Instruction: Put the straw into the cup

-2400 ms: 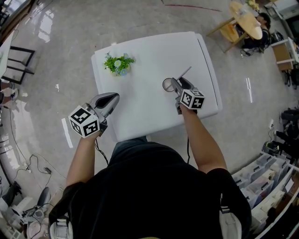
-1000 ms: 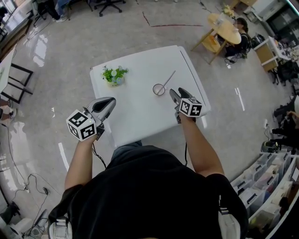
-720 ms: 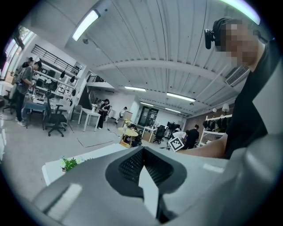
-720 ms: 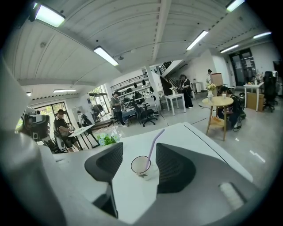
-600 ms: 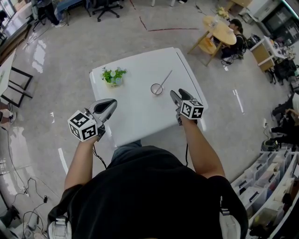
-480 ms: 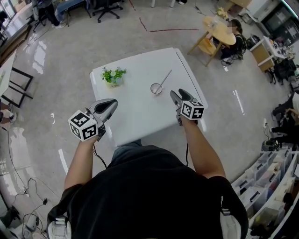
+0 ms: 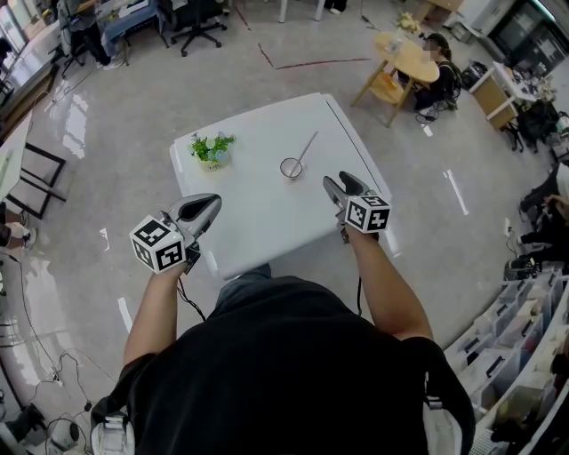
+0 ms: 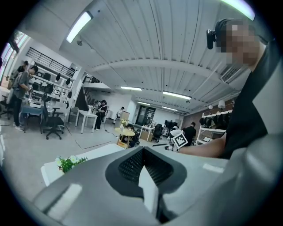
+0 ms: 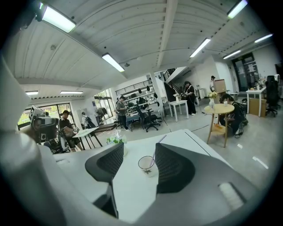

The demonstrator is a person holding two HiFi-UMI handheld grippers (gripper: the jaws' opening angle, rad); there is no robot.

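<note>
The straw already stands in the cup, leaning toward 1 o'clock, approx 10 o'clock from the nearer right gripper, jaws wide & empty, while the left gripper, jaws closed, sits farther off.

I work in a big open-plan workshop-office, more lab than home. A polished grey floor spreads wide around the white table in front of me, with a red tape line stuck on it and loose cables at my left. Rolling office chairs stand at the far side, someone sits at a small round wooden table, and stacked storage bins line my right. Overhead is a ribbed ceiling with strip lights. There is a railed mezzanine, and several people stand among desks.
</note>
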